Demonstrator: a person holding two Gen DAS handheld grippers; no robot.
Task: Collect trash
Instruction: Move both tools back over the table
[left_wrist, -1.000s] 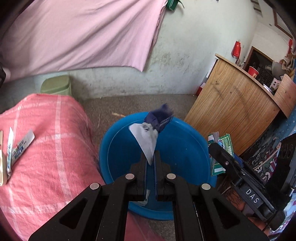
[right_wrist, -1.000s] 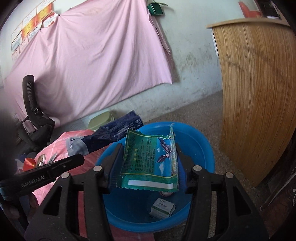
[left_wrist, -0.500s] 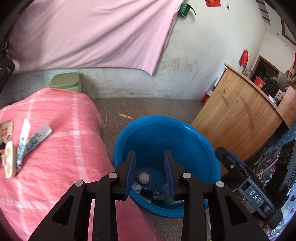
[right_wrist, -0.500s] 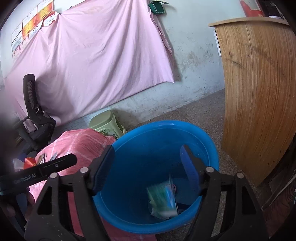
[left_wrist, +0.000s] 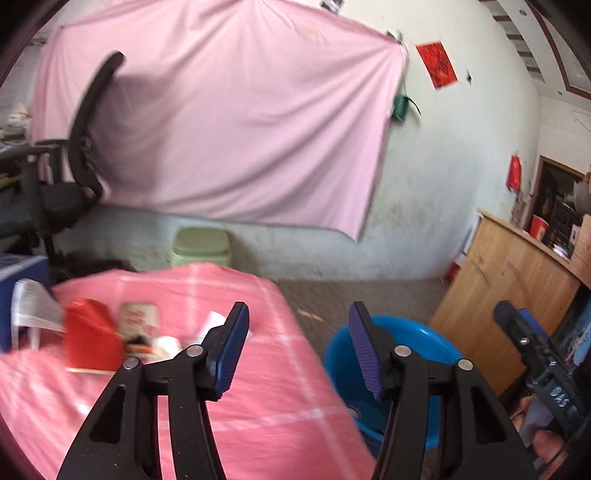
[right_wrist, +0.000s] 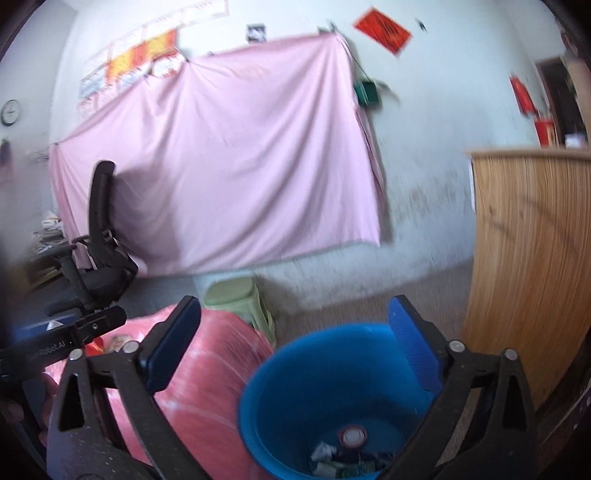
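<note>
Left wrist view, blurred. Left tool (left_wrist: 295, 345) low in the centre, its jaws opening with nothing between them, only pink cloth and floor showing through the gap. Blue-padded fingers (left_wrist: 231, 354) on black arms. Pink checked table cover (left_wrist: 236, 413) across the lower left. On it, at middle left, a smeared heap of trash (left_wrist: 140, 332): a red carton (left_wrist: 90, 339), a pale printed packet and white scraps beside it, a white paper at the far left edge. Blue plastic tub (left_wrist: 417, 347) at lower right, on the floor just beside the table, partly hidden behind the right finger. Right tool (left_wrist: 535, 358) at the right edge, dark, seen from the side. Pink sheet (left_wrist: 221, 122) hung on the wall across the upper half. Black office chair (left_wrist: 83, 147) at upper left. Green stool (left_wrist: 201, 245) behind the table. Wooden counter (left_wrist: 517, 288) at middle right.

Right wrist view, also blurred. Right tool (right_wrist: 295, 339) low in the frame, jaws opening and spread very wide, empty. Blue tub (right_wrist: 295, 391) at bottom centre, between the fingers, with wrappers and a round lid (right_wrist: 352, 437) lying in its bottom. Pink table cover (right_wrist: 207, 376) at lower left, touching the tub's rim. Left tool (right_wrist: 62, 341) at the left edge, dark, lettered on its side. Pink sheet (right_wrist: 229, 166) filling the centre. Chair (right_wrist: 99, 236) at middle left. Green stool (right_wrist: 236, 299) behind the table. Wooden counter (right_wrist: 535, 251) at the right.
</note>
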